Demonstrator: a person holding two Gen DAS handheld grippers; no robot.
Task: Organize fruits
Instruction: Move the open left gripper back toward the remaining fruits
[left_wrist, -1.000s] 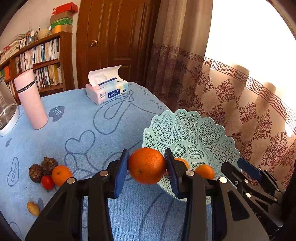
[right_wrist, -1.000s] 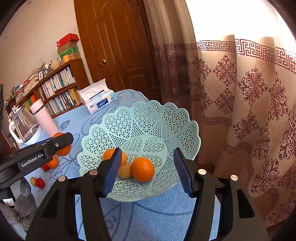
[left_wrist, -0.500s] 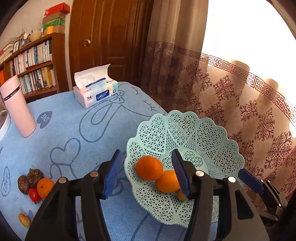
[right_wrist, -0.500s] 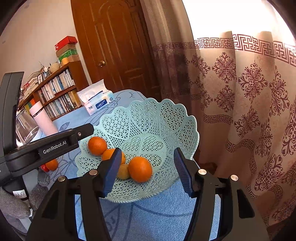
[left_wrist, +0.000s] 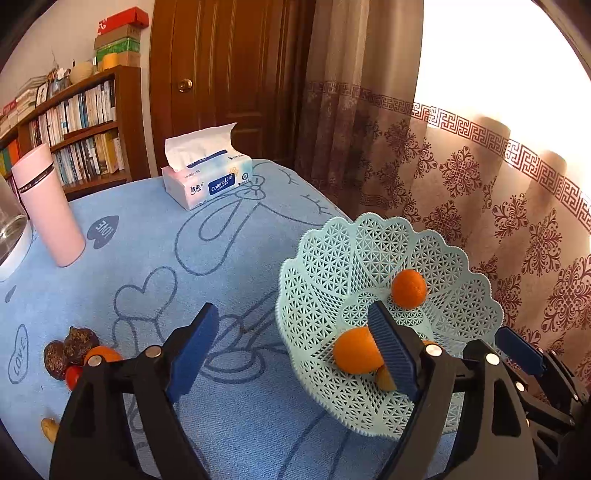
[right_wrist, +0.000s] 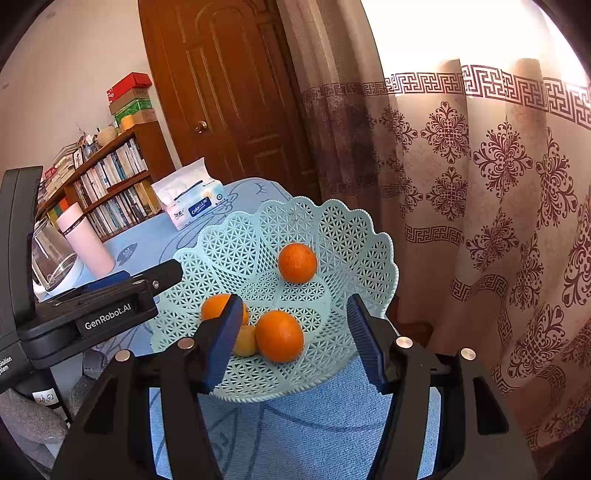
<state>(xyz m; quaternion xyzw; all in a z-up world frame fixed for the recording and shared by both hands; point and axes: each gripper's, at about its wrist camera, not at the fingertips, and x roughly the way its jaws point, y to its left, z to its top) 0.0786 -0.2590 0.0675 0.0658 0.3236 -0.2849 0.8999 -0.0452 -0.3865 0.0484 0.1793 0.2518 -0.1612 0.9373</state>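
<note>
A pale green lattice basket (left_wrist: 384, 251) (right_wrist: 332, 229) stands at the table's right edge. It holds three oranges, one at the far side (right_wrist: 297, 263) (left_wrist: 408, 288), one in front (right_wrist: 279, 335), one on the left (right_wrist: 216, 306) (left_wrist: 355, 350), and a small yellow fruit (right_wrist: 245, 340). My left gripper (left_wrist: 295, 343) is open and empty, just left of the basket. My right gripper (right_wrist: 295, 339) is open and empty in front of the basket. On the cloth at left lie an orange (left_wrist: 101, 353), a red tomato (left_wrist: 72, 376), two dark brown fruits (left_wrist: 70, 350) and a small tan fruit (left_wrist: 50, 428).
A blue patterned cloth (left_wrist: 155, 251) covers the table. A tissue box (left_wrist: 208, 177), a pink flask (left_wrist: 50, 206) and a glass jug (right_wrist: 51, 254) stand at the back and left. A curtain (right_wrist: 480, 184) hangs right of the table, a door and bookshelf behind.
My left gripper opened and let its orange go into the basket, where it rolled to the far side. The left gripper then drew back to the left. The right gripper barely moved.
</note>
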